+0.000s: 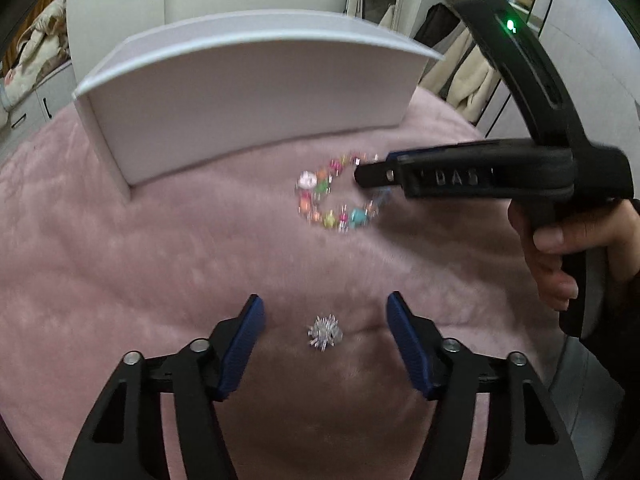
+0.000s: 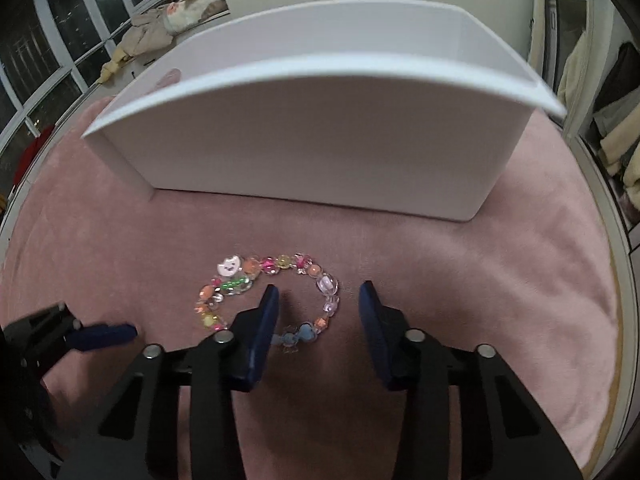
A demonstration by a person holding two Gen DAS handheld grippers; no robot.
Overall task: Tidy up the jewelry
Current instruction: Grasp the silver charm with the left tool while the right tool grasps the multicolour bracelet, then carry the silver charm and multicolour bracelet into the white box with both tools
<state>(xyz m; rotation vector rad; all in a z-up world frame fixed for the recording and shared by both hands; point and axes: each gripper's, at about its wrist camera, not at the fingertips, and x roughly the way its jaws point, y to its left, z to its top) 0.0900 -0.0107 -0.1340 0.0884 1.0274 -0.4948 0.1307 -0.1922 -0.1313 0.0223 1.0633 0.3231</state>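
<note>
Probably a home bedroom, pink plush blanket [image 2: 480,280], hanging clothes [image 1: 468,76], dark windows [image 2: 60,40]

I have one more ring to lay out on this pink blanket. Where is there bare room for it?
Bare blanket lies right of the beaded bracelet, before the white box, and left of the silver brooch. It is crowded around the bracelet, where the right tool straddles its beads, and at the brooch, between the left tool's open pads.

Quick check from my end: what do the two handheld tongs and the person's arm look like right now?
Both tongs, left and right, have black plastic linkage arms with silver pivot pins and ribbed dark blue pads. The right one's black pistol-style body shows raised lettering and a curved black mount with a lit green indicator light. The hand gripping it wears a dark sleeve.
</note>
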